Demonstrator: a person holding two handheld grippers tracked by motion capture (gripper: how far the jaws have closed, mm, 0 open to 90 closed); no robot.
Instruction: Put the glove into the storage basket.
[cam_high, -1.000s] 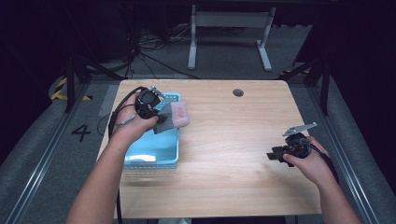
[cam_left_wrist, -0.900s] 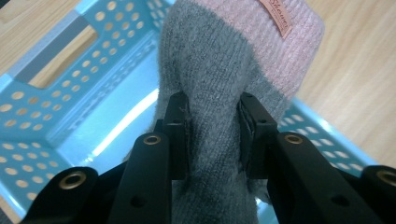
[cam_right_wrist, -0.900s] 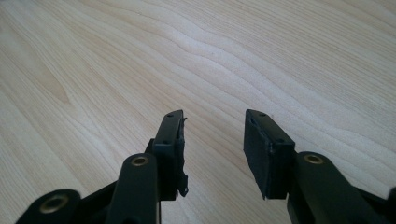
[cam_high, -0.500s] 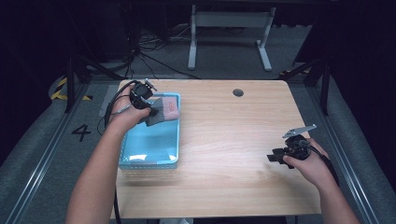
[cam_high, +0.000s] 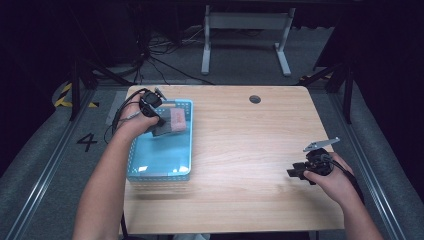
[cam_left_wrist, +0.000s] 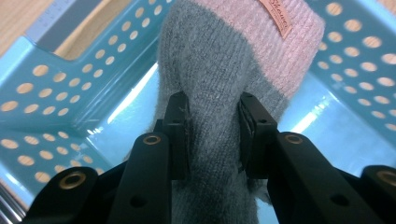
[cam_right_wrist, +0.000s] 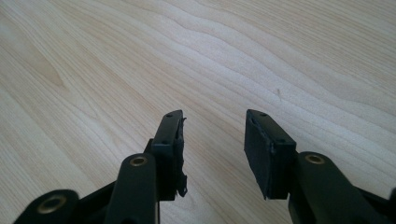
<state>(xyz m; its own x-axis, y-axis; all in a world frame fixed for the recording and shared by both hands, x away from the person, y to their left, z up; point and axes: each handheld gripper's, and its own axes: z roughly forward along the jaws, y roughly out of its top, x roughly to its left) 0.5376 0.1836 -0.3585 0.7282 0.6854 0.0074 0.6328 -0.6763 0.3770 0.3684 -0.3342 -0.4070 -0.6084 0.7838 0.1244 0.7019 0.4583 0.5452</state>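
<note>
Softly fuzzy knit sock (cam_left_wrist: 219, 70), perforated basket (cam_left_wrist: 42, 93)

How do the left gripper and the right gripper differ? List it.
The left gripper is shut on the grey and pink sock; the right gripper holds nothing, its jaws apart. The left gripper hangs over the blue basket; the right gripper hangs over the bare wooden table. Both have black jaws.

right gripper (cam_right_wrist: 212, 140) with its two black jaws parted, nothing between them, above bare light wooden table (cam_right_wrist: 261, 51) with wavy grain
</note>
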